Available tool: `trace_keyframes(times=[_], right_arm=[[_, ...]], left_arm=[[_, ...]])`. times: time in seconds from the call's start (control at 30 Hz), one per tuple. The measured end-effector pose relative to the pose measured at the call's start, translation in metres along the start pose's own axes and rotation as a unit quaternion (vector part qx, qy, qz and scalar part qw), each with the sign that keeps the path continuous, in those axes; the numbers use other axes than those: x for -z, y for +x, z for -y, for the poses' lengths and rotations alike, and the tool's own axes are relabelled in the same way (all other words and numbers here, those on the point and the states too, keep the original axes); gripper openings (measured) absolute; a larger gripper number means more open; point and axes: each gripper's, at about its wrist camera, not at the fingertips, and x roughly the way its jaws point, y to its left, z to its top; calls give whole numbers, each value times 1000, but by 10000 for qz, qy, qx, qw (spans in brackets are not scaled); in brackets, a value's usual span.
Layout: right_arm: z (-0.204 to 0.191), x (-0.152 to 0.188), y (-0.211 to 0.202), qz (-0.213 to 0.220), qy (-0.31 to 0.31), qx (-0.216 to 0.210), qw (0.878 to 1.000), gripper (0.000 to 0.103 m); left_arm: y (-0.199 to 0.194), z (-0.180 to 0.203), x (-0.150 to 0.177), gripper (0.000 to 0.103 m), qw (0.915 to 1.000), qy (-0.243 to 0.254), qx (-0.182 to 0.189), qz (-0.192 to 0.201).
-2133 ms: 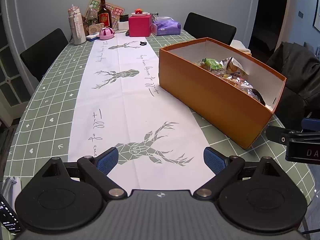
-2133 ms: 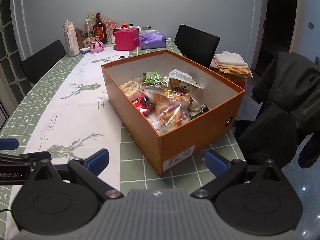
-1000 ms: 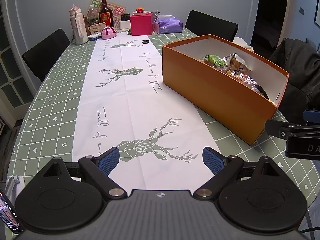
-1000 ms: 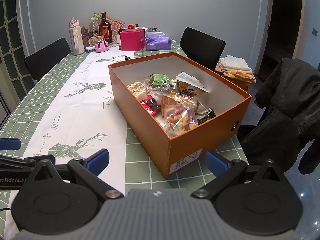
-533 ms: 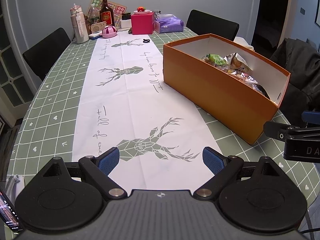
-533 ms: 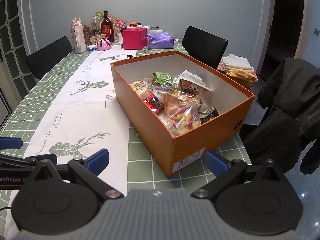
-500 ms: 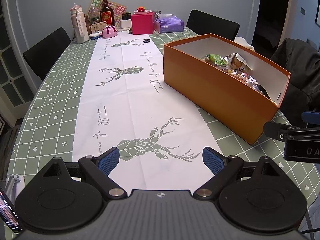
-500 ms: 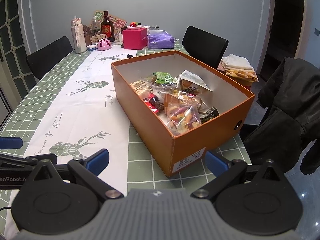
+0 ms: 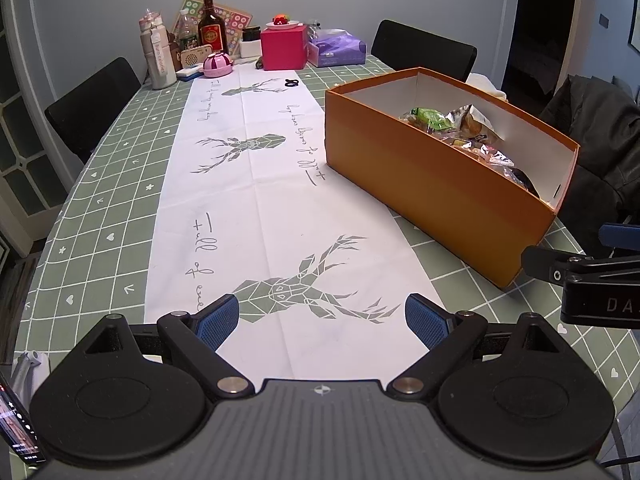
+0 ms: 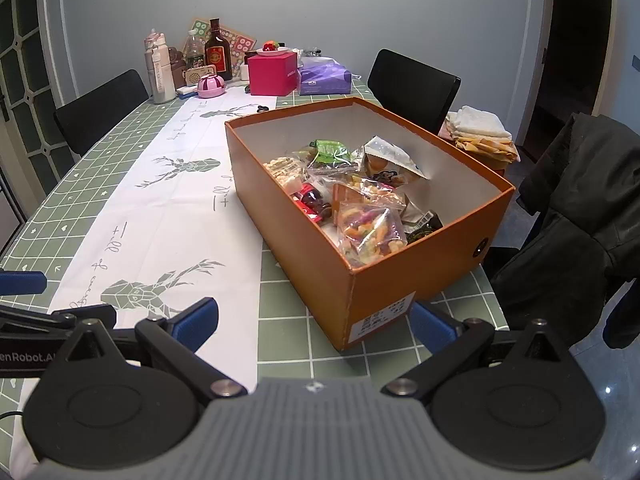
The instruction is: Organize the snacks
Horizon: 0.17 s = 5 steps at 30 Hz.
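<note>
The snack packets (image 10: 352,196) lie heaped inside the orange box (image 10: 404,280), which sits on the green checked tablecloth (image 10: 288,344) with one long side at the edge of the white deer runner (image 9: 256,208). A clear bag of coloured candy (image 10: 370,234) is nearest the right wrist camera; a green packet (image 10: 330,150) lies toward 12 o'clock. The right gripper (image 10: 314,318) hangs at 6 o'clock of the box, jaws spread wide, empty. The left gripper (image 9: 322,316) hovers over the runner, box at its 2 o'clock, jaws likewise wide apart and empty. A pink box (image 9: 284,48), bottles (image 9: 210,26) and a purple tissue pack (image 9: 336,47) stand at the table's far end.
</note>
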Motion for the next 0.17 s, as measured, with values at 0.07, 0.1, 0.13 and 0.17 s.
trace_keyframes(times=[0.07, 0.1, 0.13, 0.17], right_arm=[[0, 0, 0, 0, 0, 3, 10000, 100], [0, 0, 0, -6, 2, 3, 10000, 100], [0, 0, 0, -6, 3, -1, 10000, 100], [0, 1, 1, -6, 6, -1, 10000, 100]], left_arm=[[-1, 0, 0, 103, 10000, 1, -16, 33], [-2, 0, 0, 103, 10000, -12, -15, 38], [-2, 0, 0, 103, 10000, -13, -11, 39], [-2, 0, 0, 103, 10000, -5, -16, 42]])
